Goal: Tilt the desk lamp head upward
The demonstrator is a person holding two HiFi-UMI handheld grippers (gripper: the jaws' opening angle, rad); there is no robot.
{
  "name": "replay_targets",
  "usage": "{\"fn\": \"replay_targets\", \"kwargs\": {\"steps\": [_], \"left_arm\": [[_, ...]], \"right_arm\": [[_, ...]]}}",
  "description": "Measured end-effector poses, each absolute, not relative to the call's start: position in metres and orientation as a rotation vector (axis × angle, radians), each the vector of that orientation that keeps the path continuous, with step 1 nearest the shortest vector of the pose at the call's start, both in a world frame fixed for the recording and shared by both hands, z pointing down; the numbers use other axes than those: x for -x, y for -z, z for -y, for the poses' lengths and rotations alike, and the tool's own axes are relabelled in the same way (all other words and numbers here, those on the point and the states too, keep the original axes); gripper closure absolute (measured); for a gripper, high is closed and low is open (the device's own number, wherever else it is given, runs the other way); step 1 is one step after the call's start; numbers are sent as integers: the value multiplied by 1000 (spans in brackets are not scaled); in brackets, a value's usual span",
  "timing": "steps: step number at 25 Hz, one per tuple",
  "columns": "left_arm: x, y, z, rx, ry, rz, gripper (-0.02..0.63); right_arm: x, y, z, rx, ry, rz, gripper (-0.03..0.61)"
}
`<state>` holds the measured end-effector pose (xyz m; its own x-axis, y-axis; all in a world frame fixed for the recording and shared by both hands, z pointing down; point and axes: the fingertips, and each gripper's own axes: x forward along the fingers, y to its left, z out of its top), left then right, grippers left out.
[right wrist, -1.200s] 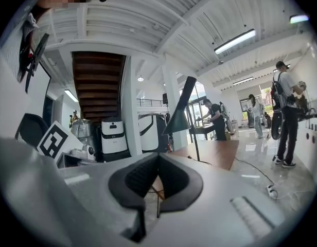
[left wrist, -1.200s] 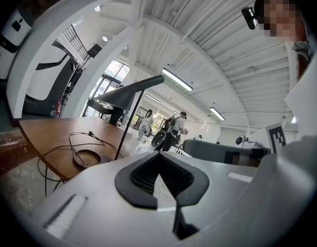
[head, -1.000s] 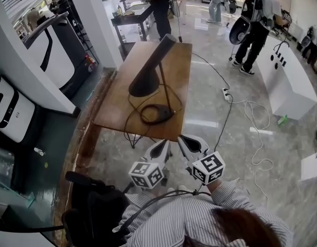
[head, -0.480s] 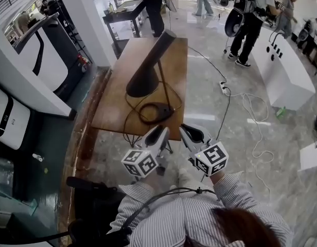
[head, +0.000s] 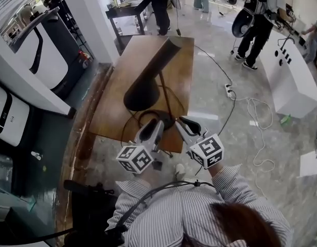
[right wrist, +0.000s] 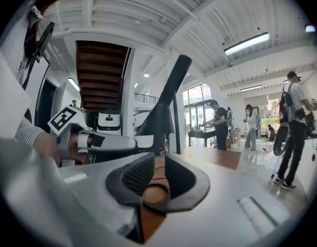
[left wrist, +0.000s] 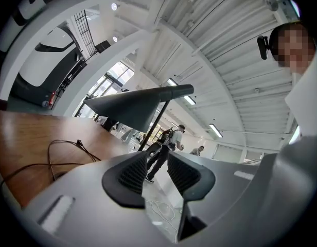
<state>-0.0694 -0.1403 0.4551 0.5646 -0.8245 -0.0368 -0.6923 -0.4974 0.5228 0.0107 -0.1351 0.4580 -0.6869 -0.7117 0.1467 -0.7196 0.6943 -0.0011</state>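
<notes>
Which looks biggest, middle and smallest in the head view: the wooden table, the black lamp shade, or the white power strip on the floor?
1. wooden table
2. lamp shade, which sits nearer the camera, so it looks a bit bigger than it is
3. power strip, tiny and farther off on the floor

I hold my 2 grippers out ahead of me, side by side and close together, both pointing forward and roughly level. My left gripper [head: 154, 123] has just been opening its jaws, which now stand apart with nothing between them. My right gripper [head: 183, 121] has its jaws a little apart, also empty. My striped sleeves [head: 228, 181] reach down to both wrists.
</notes>
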Motion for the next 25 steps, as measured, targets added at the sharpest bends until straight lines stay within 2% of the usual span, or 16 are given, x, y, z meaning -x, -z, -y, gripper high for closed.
{"fn": "replay_targets", "kwargs": {"steps": [5, 11, 18, 25], "left_arm": [[74, -461, 177, -2316, 428, 1280, 482], [87, -459, 200, -2211, 641, 1281, 462], [93, -451, 209, -2190, 717, 1240, 462], [88, -442, 211, -2235, 733, 1094, 510]], "right_arm": [[-5, -472, 185, -1074, -66, 2744, 511], [17, -500, 234, -929, -88, 2700, 506], [40, -518, 257, -853, -105, 2686, 506], [44, -524, 265, -886, -125, 2650, 523]]}}
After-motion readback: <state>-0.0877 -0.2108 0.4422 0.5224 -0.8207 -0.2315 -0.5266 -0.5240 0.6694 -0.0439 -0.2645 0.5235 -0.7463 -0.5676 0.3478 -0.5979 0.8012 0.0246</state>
